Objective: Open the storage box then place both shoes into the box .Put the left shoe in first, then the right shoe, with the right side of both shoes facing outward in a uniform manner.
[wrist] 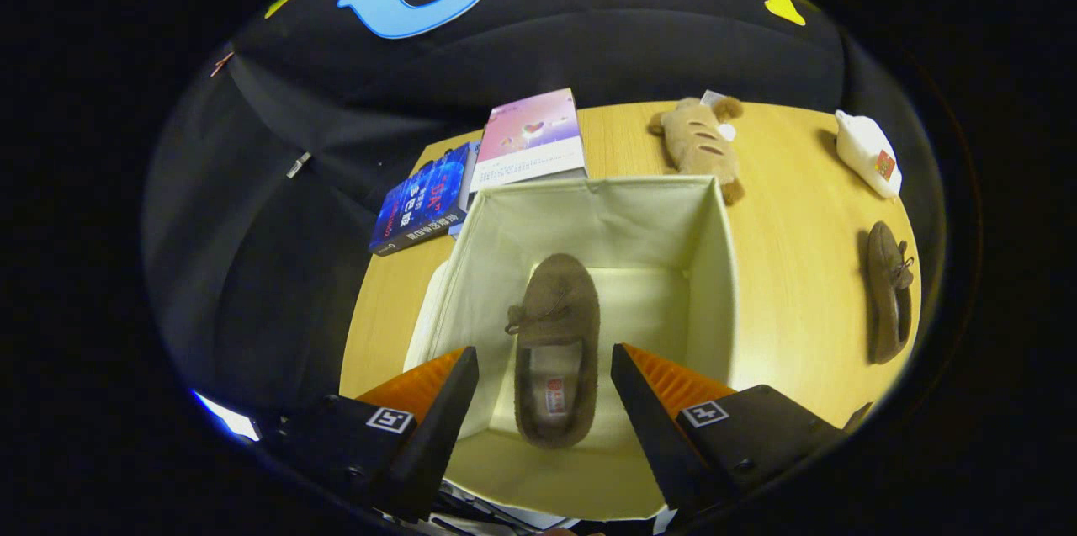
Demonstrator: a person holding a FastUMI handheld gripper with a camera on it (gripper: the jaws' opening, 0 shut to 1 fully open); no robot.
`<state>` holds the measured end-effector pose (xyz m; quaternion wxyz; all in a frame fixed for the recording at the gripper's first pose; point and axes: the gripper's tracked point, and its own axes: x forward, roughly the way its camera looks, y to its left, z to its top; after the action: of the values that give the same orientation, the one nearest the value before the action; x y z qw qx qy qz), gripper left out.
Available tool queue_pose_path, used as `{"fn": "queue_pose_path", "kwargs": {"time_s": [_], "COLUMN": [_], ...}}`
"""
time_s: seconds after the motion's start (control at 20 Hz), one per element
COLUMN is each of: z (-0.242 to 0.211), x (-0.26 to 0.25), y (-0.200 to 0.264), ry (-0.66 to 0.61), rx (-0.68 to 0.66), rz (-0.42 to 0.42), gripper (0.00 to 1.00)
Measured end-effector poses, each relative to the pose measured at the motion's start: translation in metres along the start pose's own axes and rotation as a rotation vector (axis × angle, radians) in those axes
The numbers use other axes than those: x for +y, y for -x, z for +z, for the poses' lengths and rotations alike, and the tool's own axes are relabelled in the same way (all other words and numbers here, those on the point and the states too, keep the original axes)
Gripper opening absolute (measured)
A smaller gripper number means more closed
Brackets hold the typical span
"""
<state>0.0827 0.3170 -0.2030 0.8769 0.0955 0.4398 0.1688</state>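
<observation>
Holding the gripper (544, 389) above the open storage box (715, 267), I see its two fingers spread wide apart, gripping nothing.

1. Storage box: cream fabric, open at the top, standing on the wooden table (791, 283). The fingers point down over its near rim.
2. Shoe in the box (555, 342): a brown fuzzy slipper with a small bow lies on the box floor, sole down, toe pointing away from the gripper. It appears in the gap between the fingers but well below them; neither finger touches it.
3. Second shoe (888, 292): a matching brown slipper lies on the table to the right of the box, well apart from it, toe also pointing away.
4. Other items: a blue book (421, 208) and a pink booklet (530, 139) sit just beyond the box's far left corner. A bread-shaped plush toy (698, 145) lies beyond the far right corner. A white object (868, 153) rests near the table's far right edge.
</observation>
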Motion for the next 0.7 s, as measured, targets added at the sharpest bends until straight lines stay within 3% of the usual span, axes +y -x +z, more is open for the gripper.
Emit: {"fn": "queue_pose_path", "kwargs": {"time_s": [0.2,0.4,0.7], "z": [0.027,0.043,0.031], "x": [-0.051,-0.135,-0.271], "y": [0.053,0.095,0.12], "ry": [0.058,0.101,0.03], "rx": [-0.122,-0.203,-0.186], "rz": [-0.033,-0.138,-0.276], "gripper": [0.99,0.99,0.99]}}
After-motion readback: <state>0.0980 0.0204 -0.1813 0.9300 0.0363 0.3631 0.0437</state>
